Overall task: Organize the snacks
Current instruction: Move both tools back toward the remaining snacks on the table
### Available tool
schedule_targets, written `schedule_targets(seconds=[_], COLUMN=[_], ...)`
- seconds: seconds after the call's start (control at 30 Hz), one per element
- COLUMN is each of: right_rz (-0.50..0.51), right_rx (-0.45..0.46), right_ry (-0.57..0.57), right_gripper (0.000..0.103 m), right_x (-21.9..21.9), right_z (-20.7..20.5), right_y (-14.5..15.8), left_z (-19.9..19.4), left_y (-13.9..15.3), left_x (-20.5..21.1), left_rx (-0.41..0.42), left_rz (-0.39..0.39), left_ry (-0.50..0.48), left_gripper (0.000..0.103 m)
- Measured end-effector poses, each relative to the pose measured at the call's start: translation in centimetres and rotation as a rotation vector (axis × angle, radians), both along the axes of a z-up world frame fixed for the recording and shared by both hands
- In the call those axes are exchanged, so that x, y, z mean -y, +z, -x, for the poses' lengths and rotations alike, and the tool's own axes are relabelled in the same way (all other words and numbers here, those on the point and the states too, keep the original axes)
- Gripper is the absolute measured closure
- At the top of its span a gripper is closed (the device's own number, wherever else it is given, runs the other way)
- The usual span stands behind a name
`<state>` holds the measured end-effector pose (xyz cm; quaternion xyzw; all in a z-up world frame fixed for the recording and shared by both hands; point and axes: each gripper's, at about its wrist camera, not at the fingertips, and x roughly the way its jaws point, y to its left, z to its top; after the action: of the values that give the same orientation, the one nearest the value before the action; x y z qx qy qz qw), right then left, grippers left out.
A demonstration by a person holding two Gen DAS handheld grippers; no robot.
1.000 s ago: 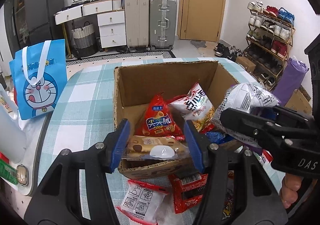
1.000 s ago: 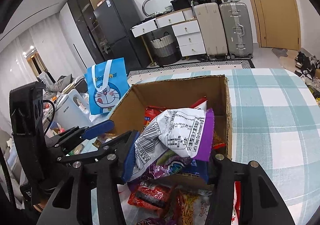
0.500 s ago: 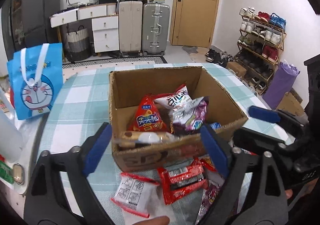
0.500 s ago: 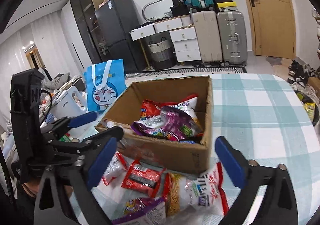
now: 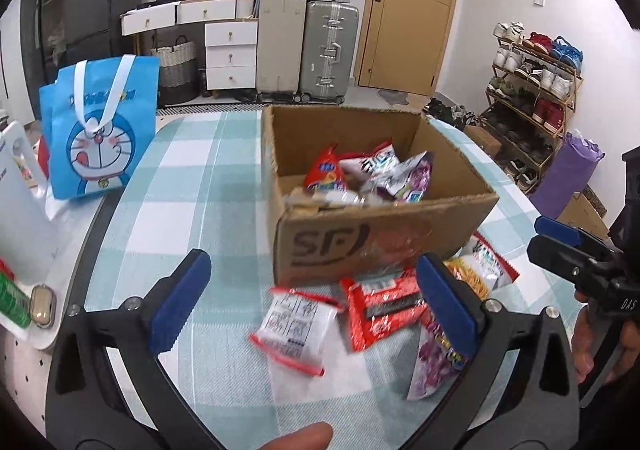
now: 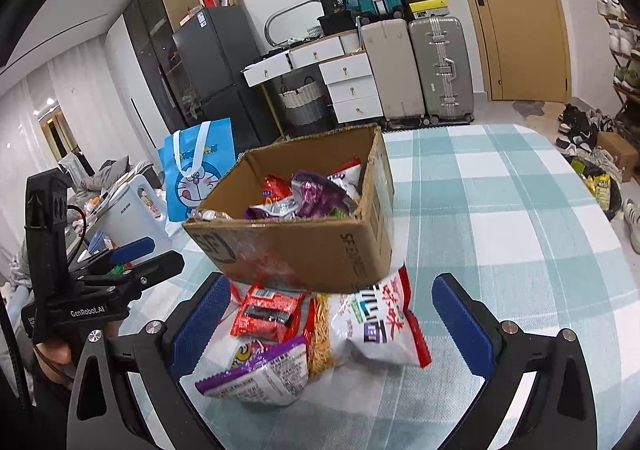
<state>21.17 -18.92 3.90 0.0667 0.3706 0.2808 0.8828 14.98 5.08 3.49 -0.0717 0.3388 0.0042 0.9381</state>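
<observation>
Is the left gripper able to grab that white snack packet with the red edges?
Probably yes. The left gripper is open and the white packet lies flat on the tablecloth just ahead between its fingers, with nothing on top of it.

brown box (image 5: pixel 384 238); teal-and-white checked tablecloth (image 5: pixel 200 186); red packet (image 5: pixel 384 306)

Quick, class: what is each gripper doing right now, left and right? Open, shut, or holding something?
Left gripper: open, holding nothing, above snack packets on the table.
Right gripper: open, holding nothing, above the packets beside the cardboard box.
</observation>
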Motion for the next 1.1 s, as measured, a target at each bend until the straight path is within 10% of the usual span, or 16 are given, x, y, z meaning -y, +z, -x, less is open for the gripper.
schedule_targets(seconds=[1.1], right_rz=[0.110], right_rx=[-0.051], right_ry=[0.014], right_gripper=[0.001], right_x=[-1.3], right_z=[0.8], right_y=[-2.4], left_z=[0.0], left_y=[-5.8], left_x=[-0.2], left_rx=[-0.147], left_rz=[-0.041], left_ry=[0.006], left_gripper=[0.001])
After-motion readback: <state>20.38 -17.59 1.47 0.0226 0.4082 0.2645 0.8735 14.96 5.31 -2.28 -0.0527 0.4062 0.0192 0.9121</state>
